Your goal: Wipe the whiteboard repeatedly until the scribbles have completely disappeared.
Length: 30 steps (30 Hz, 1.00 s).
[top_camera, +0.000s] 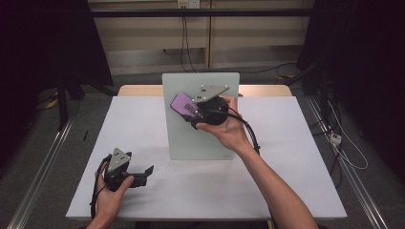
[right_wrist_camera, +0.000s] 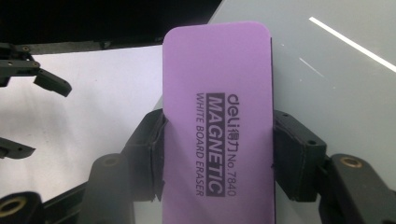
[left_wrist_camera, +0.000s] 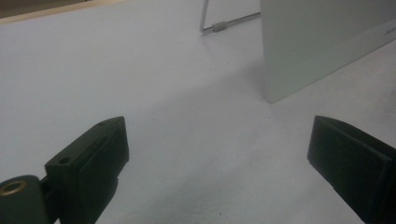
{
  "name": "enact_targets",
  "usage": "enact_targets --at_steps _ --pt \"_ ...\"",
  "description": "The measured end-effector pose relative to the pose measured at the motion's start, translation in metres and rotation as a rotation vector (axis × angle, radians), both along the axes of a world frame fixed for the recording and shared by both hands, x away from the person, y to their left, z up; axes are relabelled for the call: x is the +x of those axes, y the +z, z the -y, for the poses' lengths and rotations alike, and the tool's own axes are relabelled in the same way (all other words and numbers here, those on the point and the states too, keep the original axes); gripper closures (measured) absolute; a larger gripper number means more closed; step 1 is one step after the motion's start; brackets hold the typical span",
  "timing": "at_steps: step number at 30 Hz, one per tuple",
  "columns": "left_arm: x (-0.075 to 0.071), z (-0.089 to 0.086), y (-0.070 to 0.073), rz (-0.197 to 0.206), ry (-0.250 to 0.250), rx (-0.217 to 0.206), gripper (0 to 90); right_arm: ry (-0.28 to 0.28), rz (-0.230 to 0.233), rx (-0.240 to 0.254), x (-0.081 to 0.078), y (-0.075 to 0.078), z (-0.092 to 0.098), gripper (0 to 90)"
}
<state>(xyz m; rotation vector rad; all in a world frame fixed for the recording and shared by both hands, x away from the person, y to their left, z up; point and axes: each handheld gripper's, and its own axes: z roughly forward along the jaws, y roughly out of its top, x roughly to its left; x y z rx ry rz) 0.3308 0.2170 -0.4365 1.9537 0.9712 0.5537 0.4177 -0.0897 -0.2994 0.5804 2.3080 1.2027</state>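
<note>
Right gripper [top_camera: 191, 110]: held up over centre of tabletop [top_camera: 296, 181], in front of upright whiteboard [top_camera: 200, 138]. Jaws pinch purple eraser [right_wrist_camera: 219, 116] across its width, one pad on each long edge; approx. lower half of eraser sits between pads, upper half projects beyond them. Printed face of eraser is toward the gripper cam; text reads "deli", "MAGNETIC", "WHITE BOARD ERASER", "No. 7840". In high view, eraser [top_camera: 182, 104] lies at upper-left area of board face, tilted, long axis running diag. Contact between eraser and board: cannot tell from either view. Grey three-cornered plate on top of gripper overlaps top edge of board in high view. Cable trails back along right forearm. Left gripper [top_camera: 147, 172]: low at front-left of tabletop, well apart from board and eraser, pointing right. Jaws spread wide, nothing between pads; in left gripper view [left_wrist_camera: 217, 154] bare white tabletop shows through the gap. Same view shows lower-left corner of whiteboard [left_wrist_camera: 317, 46] standing on tabletop, w/ wire stand [left_wrist_camera: 219, 25] behind it. Right gripper view also shows left gripper [right_wrist_camera: 28, 107] farther off at left edge, jaws apart. Board surface: pale grey-green, glossy, light streak reflected at upper right in right gripper view.
</note>
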Motion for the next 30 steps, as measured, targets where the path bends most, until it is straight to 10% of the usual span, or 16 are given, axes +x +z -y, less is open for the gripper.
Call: enact_targets --at_steps 18,30 --pt "0.000 0.000 0.000 0.000 0.001 -0.001 5.4 0.059 -0.127 -0.025 -0.004 -0.030 -0.018 42.0" --pt "0.000 -0.001 0.000 0.001 0.005 -0.001 5.4 0.036 -0.121 0.024 0.004 -0.007 -0.006 41.9"
